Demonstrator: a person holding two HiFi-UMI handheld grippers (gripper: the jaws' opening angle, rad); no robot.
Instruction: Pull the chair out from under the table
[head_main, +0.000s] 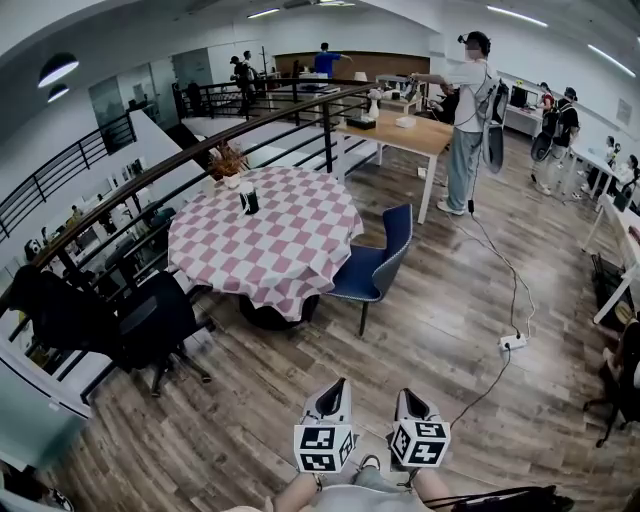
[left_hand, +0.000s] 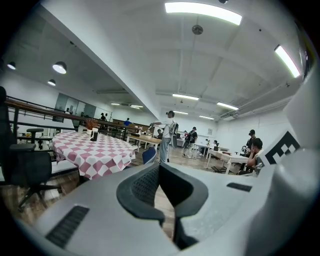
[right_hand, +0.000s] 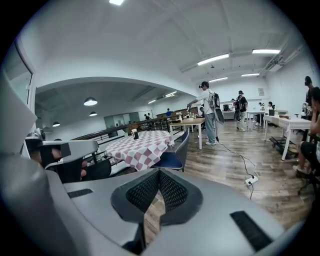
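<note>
The left gripper (head_main: 336, 388) and right gripper (head_main: 404, 396) ride closed, empty (nothing to grasp yet); the blue chair (head_main: 372, 265) sits tucked against the worktop (head_main: 300, 225), well apart.

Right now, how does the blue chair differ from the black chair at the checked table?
The blue chair stands on thin fixed legs, while the black chair has a star base on wheels. The blue chair has no arms, while the black chair has armrests. In the head view the blue chair is at the table's right, the black chair at its left by the railing. Both are empty and stand close to the checked table.
</note>
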